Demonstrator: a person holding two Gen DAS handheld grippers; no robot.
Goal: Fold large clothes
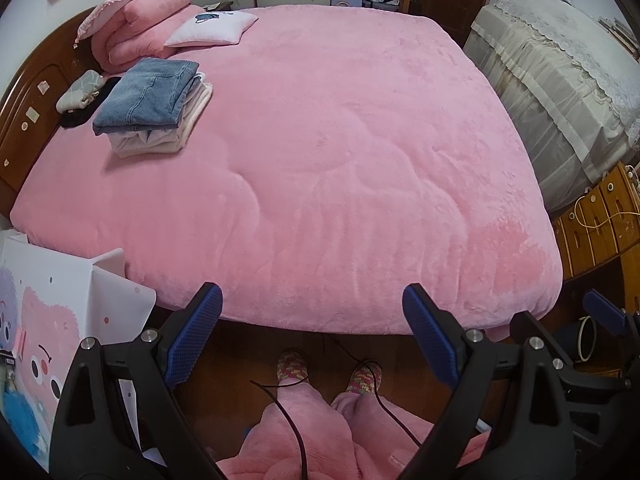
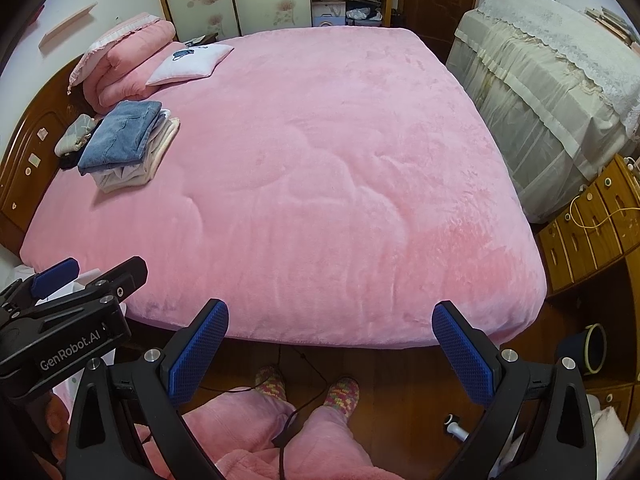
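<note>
In the left wrist view, the left gripper (image 1: 312,316) hangs over the near edge of the bed (image 1: 340,160), its blue-padded jaws spread wide with nothing between them. Below it, the person stands on the wooden floor in knitted slippers (image 1: 294,366). The only garments in sight are already folded: a stack of folded clothes (image 1: 156,108), denim on top of pale pieces, lying on the bed near the headboard (image 1: 32,100), just in front of the rolled pink quilt (image 1: 140,20) and the white cushion (image 1: 212,28). A printed paper bag (image 1: 60,312) stands beside the bed at its near corner; whether it holds more clothes cannot be told.

In the right wrist view, the right gripper (image 2: 330,320) also hovers above the bed's near edge, jaws wide apart and empty, with the left gripper's body beside it toward the headboard side. The middle of the bed is bare of any garment.

The step in hand appears to be fetching the next large garment. To do it well, both grippers should probably take it by two matching corners, lay it flat across the bed's bare middle, well apart from the folded stack, and smooth it before the first fold.
</note>
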